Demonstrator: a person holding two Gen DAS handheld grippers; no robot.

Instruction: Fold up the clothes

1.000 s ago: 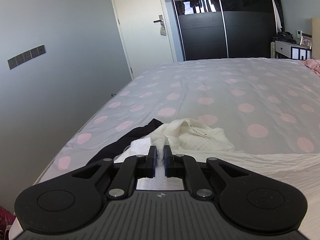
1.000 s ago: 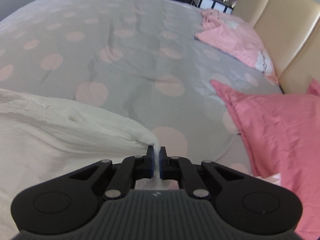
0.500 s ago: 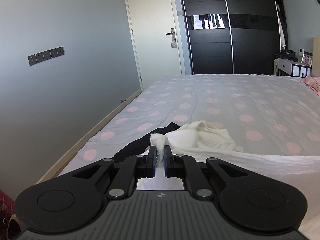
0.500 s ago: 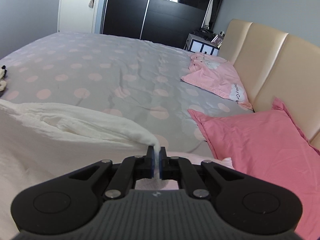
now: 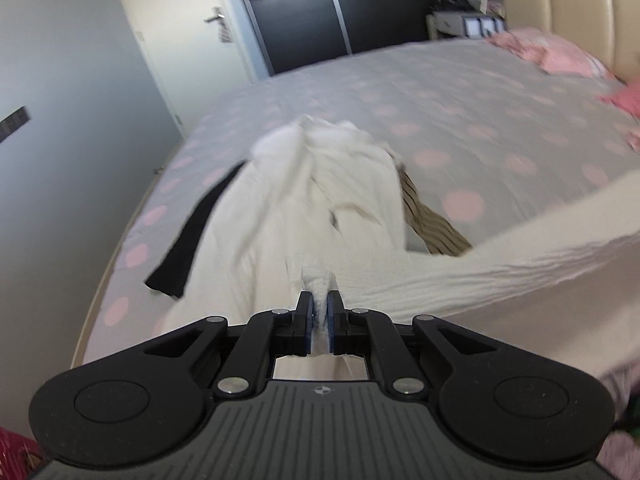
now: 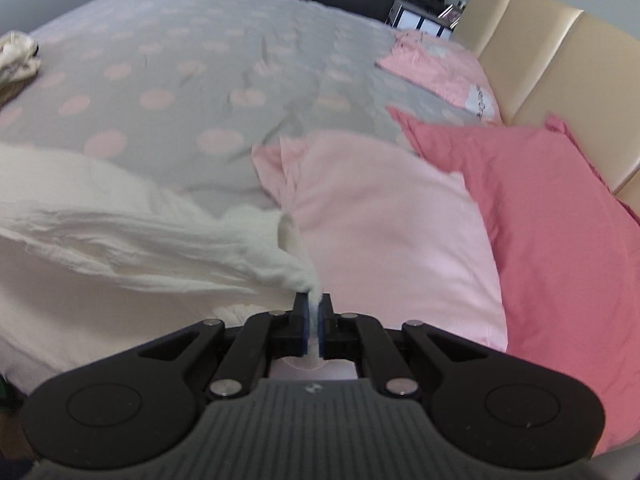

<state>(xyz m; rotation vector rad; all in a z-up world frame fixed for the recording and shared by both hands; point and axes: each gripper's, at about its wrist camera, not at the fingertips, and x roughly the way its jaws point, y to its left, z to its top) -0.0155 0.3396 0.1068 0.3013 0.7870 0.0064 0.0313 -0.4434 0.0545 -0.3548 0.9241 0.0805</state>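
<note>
The left gripper (image 5: 319, 307) is clamped on a bunched corner of the white garment (image 5: 500, 264), the cloth wedged between its blue pads. The right gripper (image 6: 313, 307) pinches another corner of the same white garment (image 6: 120, 240) in the same way. The crinkled fabric stretches between the two and hangs above the near edge of the bed (image 5: 460, 104), whose grey cover (image 6: 200, 60) carries pink dots.

Beyond the left gripper more white clothing (image 5: 340, 176) lies heaped on the cover; the blur makes it hard to say whether it belongs to the held piece. A black garment (image 5: 188, 244) lies beside it on the left, and a brown striped piece (image 5: 428, 224) shows from under its right edge.

Ahead of the right gripper a pale pink pillow (image 6: 392, 232) rests against a darker pink pillow (image 6: 560, 248), with a third pink pillow (image 6: 440, 76) farther up by the beige headboard (image 6: 552, 56). That far pillow bears dark lettering (image 6: 482, 102), too small to read. A white door (image 5: 176, 40) and a black wardrobe (image 5: 360, 12) stand behind the bed.
</note>
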